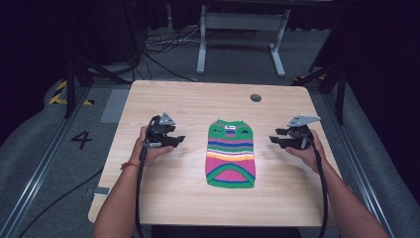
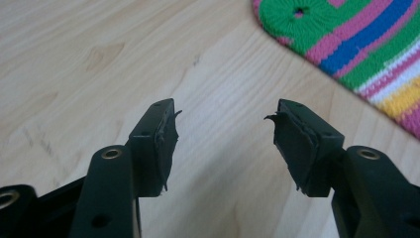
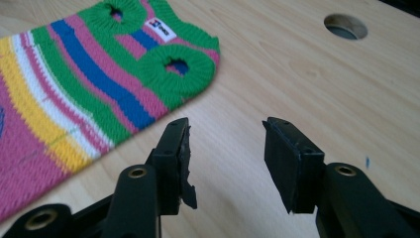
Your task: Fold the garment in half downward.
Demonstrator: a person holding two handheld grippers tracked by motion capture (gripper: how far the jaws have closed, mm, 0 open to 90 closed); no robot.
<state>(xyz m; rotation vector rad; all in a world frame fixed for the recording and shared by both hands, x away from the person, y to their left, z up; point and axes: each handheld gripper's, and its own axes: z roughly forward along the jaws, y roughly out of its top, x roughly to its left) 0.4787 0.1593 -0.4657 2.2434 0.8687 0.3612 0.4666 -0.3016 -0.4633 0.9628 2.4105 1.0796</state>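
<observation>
Centrally in the high view, a striped knit sweater [image 1: 231, 153] lies flat on the wooden table [image 1: 198, 99]. At frame left the left gripper [image 1: 174, 141] is held with jaws apart, gripping nothing, near the sweater's edge. At frame right the right gripper [image 1: 278, 137] likewise gapes empty. A round hole [image 1: 255, 97] sits in the table's upper right.

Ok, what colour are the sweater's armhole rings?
Green, ribbed knit. The rings on the sweater show best in the right gripper view.
</observation>
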